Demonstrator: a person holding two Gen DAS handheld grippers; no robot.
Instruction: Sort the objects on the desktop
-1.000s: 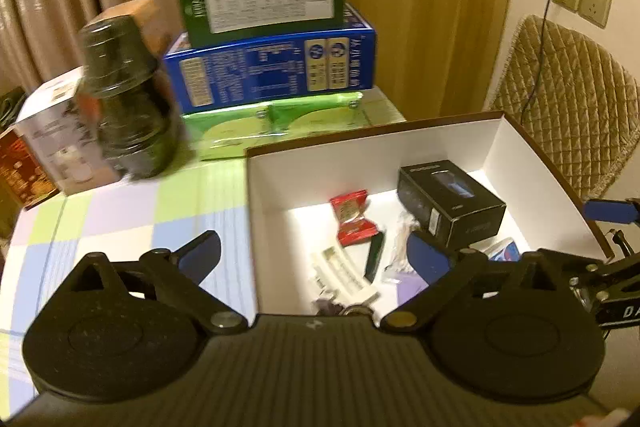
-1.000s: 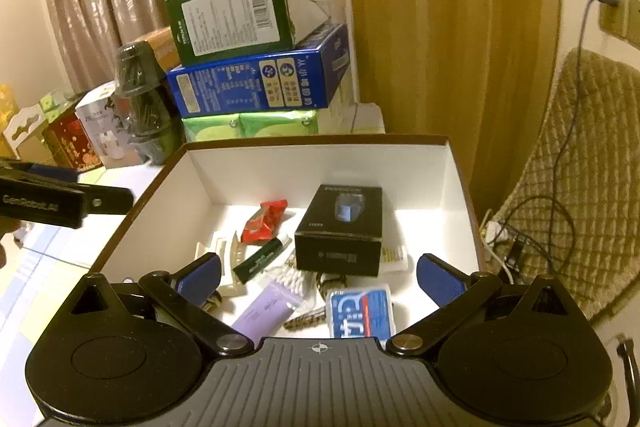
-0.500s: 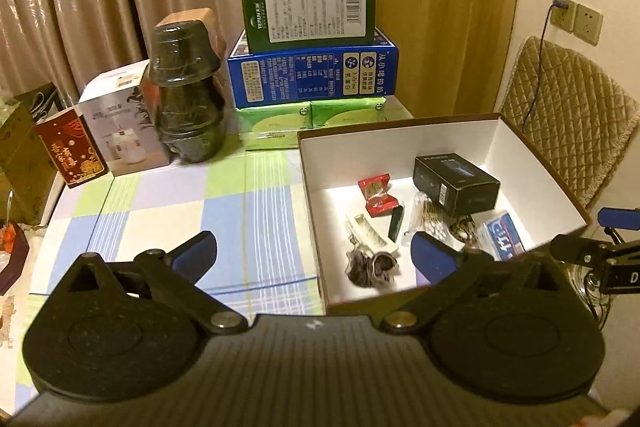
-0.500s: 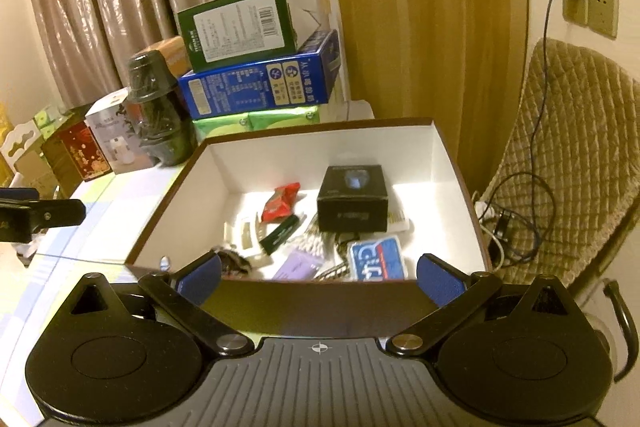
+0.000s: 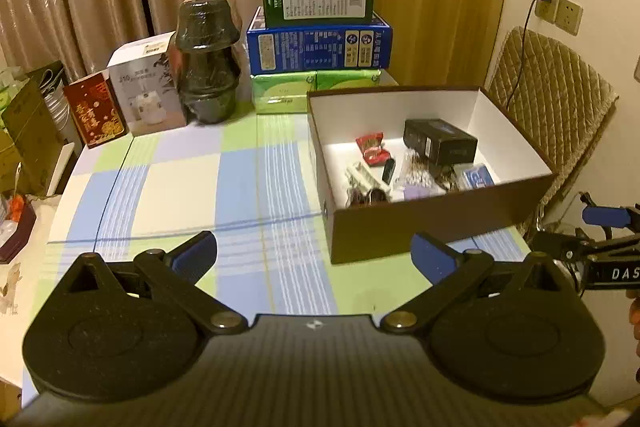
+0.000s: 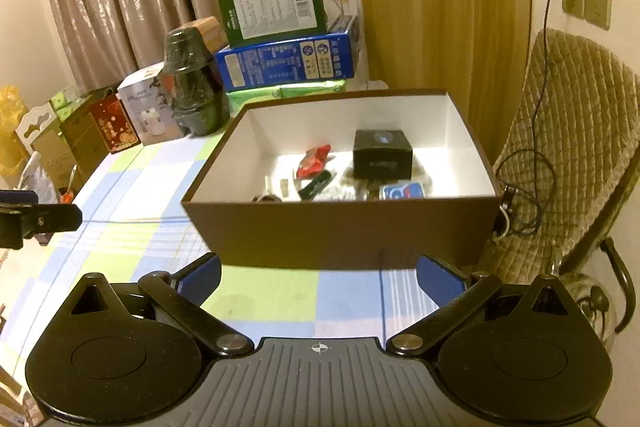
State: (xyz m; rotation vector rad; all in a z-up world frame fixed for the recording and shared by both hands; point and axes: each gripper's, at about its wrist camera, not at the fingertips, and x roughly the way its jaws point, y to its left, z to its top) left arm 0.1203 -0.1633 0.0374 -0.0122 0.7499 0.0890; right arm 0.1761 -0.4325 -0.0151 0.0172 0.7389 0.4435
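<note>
Hand-held gripper (image 5: 314,255) open, box (image 5: 420,231) ahead-right

- Checked cloth (image 5: 180,187) left of the box (image 5: 420,231) lies bare.
- Stacked cartons (image 5: 318,39) and a dark jar (image 5: 208,63) wall the far edge.
- The chair (image 6: 572,147) seems close to the box's right side.

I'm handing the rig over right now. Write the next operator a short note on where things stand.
Left gripper: open, empty, held above the checked tablecloth.
Right gripper: open, empty, in front of the brown box.
Small items sit inside the box, including a black carton, a red packet and a blue pack.
No loose small items are visible on the cloth. Sorting looks done; check the table edges.
</note>
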